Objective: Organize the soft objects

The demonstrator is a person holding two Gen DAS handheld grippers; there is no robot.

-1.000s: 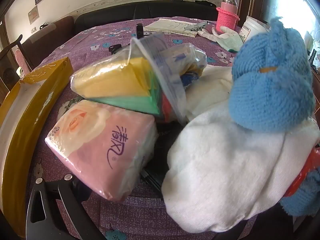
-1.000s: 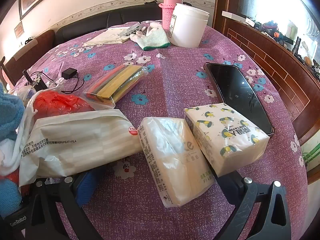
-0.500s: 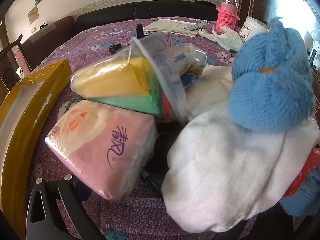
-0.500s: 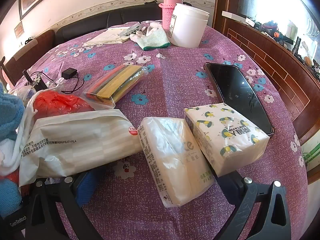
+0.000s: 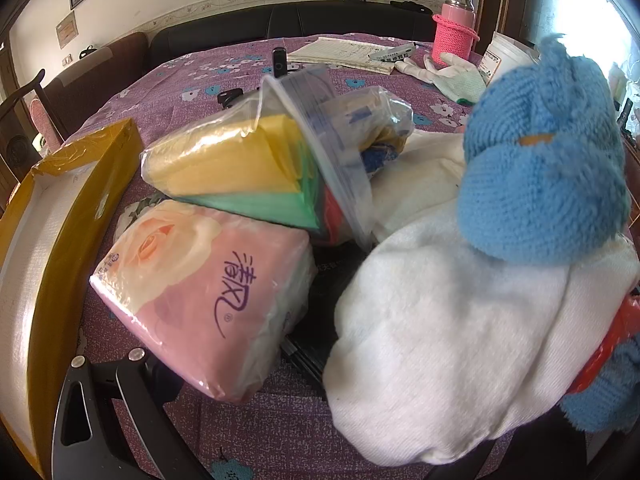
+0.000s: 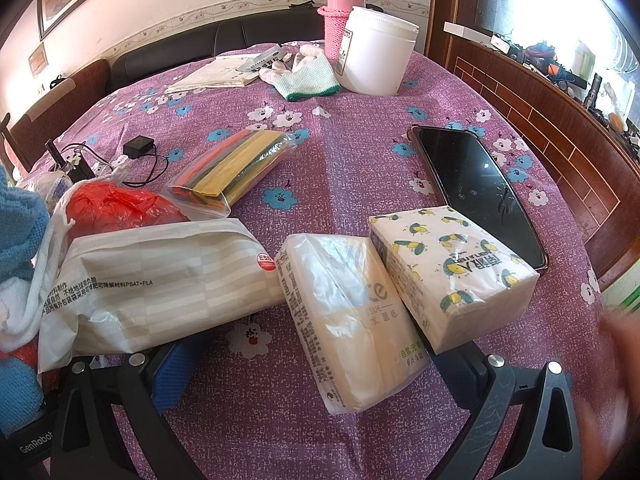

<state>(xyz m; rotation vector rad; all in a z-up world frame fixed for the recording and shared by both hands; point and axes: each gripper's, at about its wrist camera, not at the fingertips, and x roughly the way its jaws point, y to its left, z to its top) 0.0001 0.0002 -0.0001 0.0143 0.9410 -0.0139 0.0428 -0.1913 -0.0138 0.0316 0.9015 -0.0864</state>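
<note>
Purple cloth (image 6: 340,168) under all. Right gripper (image 6: 320,376) spread wide, empty, cream pack (image 6: 352,320) between fingers. Left gripper (image 5: 280,420): one finger seen, state unclear; pink pack (image 5: 200,292) left of white towel (image 5: 440,340).

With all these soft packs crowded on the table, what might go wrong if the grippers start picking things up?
1. The lemon-print tissue pack lies right beside the phone; a careless grab might knock the phone.
2. The blue knitted item sits on the white towel; lifting the towel could tumble it.
3. The pink tissue pack leans against the clear bag of coloured cloths; pulling one may drag the other.
</note>
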